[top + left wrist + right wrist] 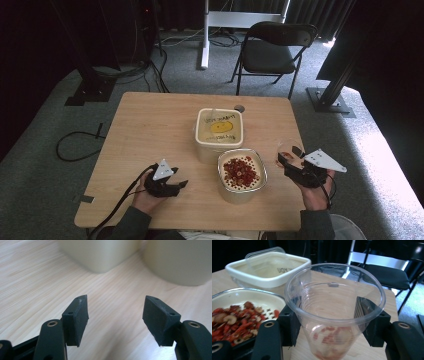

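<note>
The only writing sits on the clear lid (220, 125) of the far cream container (205, 147) near the middle of the table. In the high view the lid carries a line of dark lettering above a yellow oval mark and another line of lettering below it, but both lines are too small and blurred to read. In the right gripper view a short piece of the dark lettering shows through the lid (282, 270), seen upside down and cut off; its letters cannot be made out with any certainty. Nothing else bears a legible text, number or brand.
</note>
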`<state>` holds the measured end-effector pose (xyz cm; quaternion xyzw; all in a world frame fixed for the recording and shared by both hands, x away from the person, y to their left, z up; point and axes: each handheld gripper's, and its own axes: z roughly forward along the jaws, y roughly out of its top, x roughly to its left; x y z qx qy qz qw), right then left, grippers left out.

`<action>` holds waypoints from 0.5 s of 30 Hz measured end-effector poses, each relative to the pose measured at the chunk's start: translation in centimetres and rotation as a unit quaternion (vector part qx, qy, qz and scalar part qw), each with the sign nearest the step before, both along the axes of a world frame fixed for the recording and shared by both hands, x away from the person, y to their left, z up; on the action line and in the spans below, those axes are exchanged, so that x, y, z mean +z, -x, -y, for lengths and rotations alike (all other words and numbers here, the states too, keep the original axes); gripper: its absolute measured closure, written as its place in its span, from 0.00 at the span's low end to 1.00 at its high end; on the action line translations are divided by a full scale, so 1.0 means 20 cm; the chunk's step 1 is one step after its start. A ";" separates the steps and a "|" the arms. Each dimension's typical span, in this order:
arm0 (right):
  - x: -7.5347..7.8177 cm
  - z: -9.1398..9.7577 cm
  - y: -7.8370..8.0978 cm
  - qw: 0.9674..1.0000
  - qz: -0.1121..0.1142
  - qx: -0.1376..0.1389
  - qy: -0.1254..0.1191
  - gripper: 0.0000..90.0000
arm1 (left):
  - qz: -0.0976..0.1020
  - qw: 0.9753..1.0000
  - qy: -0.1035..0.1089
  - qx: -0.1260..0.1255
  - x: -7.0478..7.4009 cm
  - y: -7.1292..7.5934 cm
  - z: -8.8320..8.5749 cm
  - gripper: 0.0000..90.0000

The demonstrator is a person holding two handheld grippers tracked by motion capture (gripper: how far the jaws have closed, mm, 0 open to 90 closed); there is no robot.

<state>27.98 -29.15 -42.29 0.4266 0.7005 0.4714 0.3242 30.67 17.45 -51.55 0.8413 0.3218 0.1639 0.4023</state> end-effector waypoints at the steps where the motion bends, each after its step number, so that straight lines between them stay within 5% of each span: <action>1: 0.00 0.01 0.00 1.000 0.001 -0.004 0.001 0.44 | 0.000 1.000 0.000 0.005 0.00 0.00 -0.01 0.42; 5: -0.01 0.03 0.01 1.000 -0.012 -0.002 -0.007 0.44 | -0.002 1.000 0.008 0.025 0.00 -0.02 -0.08 0.42; 7: -0.01 0.00 0.01 1.000 -0.004 0.001 0.007 0.44 | 0.000 0.999 0.007 0.032 0.01 -0.03 -0.10 0.42; 15: 0.00 0.00 0.03 1.000 0.000 0.008 -0.005 0.44 | 0.003 0.999 0.006 0.045 0.03 -0.03 -0.14 0.42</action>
